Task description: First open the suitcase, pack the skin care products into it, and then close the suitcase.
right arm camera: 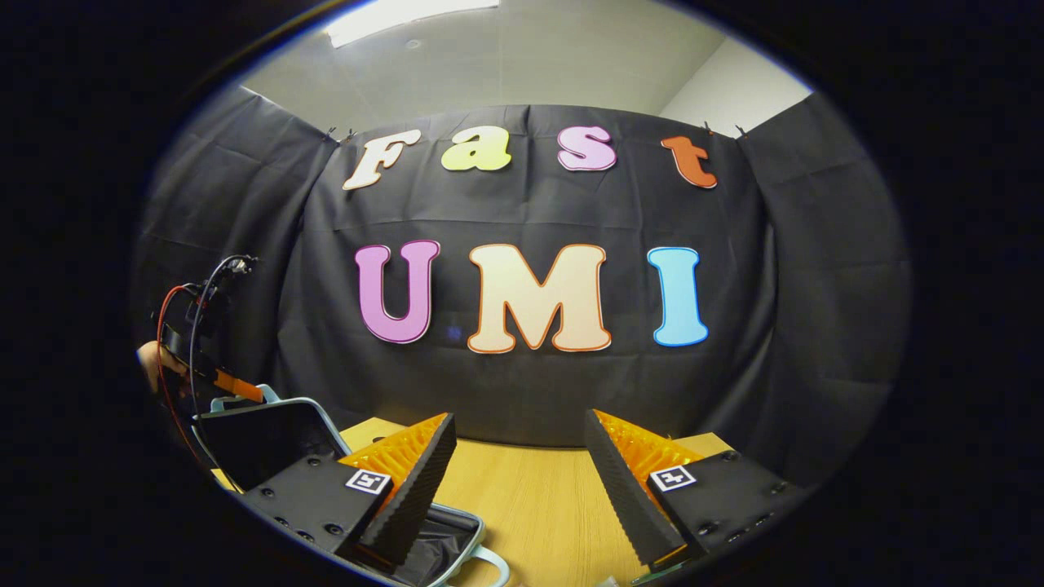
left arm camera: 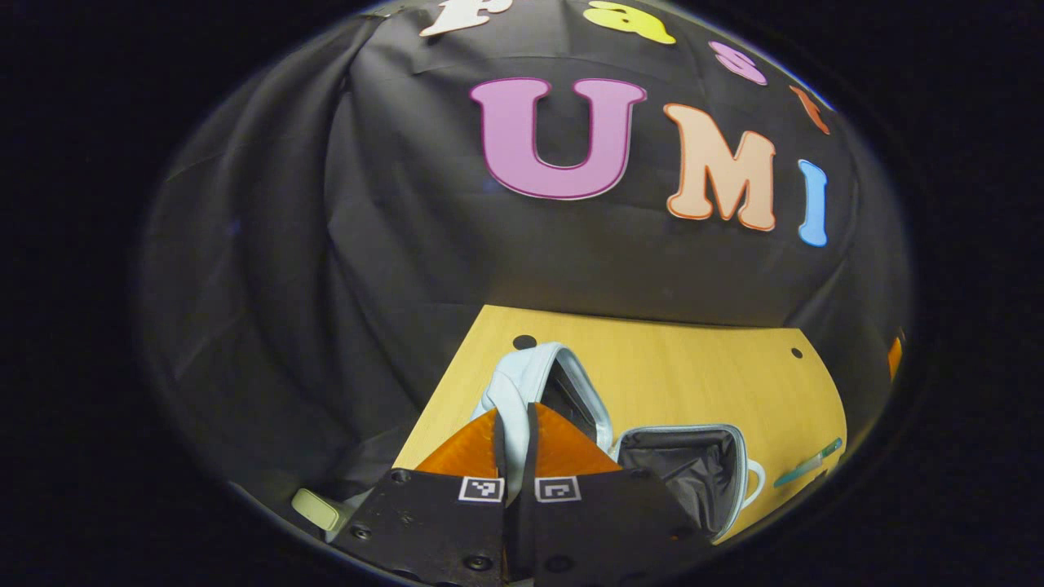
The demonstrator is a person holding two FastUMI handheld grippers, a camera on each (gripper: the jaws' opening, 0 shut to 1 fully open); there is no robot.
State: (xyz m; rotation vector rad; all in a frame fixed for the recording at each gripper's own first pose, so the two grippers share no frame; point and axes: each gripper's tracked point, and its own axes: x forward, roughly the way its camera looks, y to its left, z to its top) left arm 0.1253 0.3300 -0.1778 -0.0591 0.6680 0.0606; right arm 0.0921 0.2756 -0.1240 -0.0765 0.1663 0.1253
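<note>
Looking along the left gripper (left arm camera: 514, 432), we see its orange ribbed fingers pinching the pale blue lid (left arm camera: 522, 383) of the suitcase (left arm camera: 693, 469), holding it raised on edge. The case lies open on the yellow wooden table (left arm camera: 693, 375), its dark fabric lining showing inside a light blue zip rim. A slim teal item (left arm camera: 807, 463) lies near it on the tabletop. The right gripper (right arm camera: 518, 481) hovers over the table with its black-padded jaws spread wide and nothing between them.
</note>
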